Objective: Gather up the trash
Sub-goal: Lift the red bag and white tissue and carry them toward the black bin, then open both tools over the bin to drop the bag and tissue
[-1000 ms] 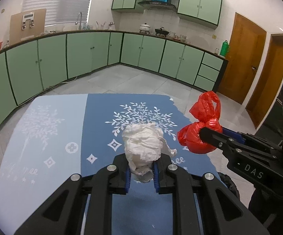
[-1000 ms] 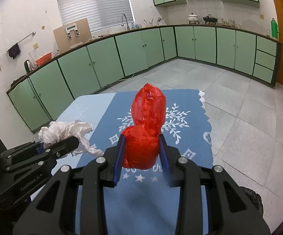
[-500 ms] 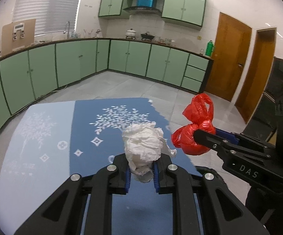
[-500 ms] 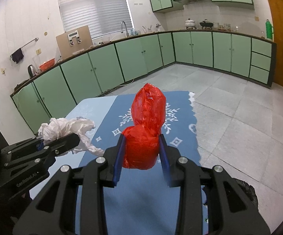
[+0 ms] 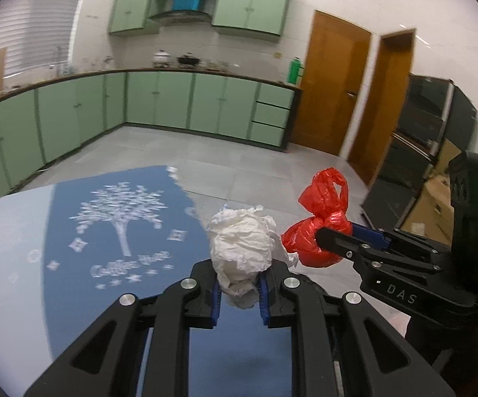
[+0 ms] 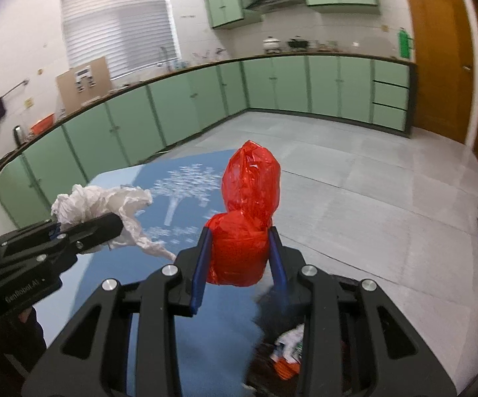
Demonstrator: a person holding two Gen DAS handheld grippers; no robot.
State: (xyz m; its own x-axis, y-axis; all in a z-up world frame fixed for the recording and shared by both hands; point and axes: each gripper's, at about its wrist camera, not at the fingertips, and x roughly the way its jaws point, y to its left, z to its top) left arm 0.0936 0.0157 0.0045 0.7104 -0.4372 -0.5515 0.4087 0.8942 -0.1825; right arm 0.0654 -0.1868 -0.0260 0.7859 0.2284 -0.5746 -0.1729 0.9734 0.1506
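One desk (image 5: 73, 297) with a blue tree-print cloth fills the lower left of both views. Two claws, one piece of trash each. The left claw (image 5: 238, 292) grips a crumpled white paper wad (image 5: 242, 244), centre frame; the right claw (image 6: 239, 258) is clamped on a shiny red plastic bag (image 6: 249, 211), knotted into two lumps. Since a second ago both have swung right, the desk sliding left, and a dark bin of rubbish (image 6: 285, 350) has appeared at lower right.

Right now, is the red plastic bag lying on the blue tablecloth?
No, the red plastic bag is clamped between the fingers of the right gripper, lifted above the blue tablecloth.
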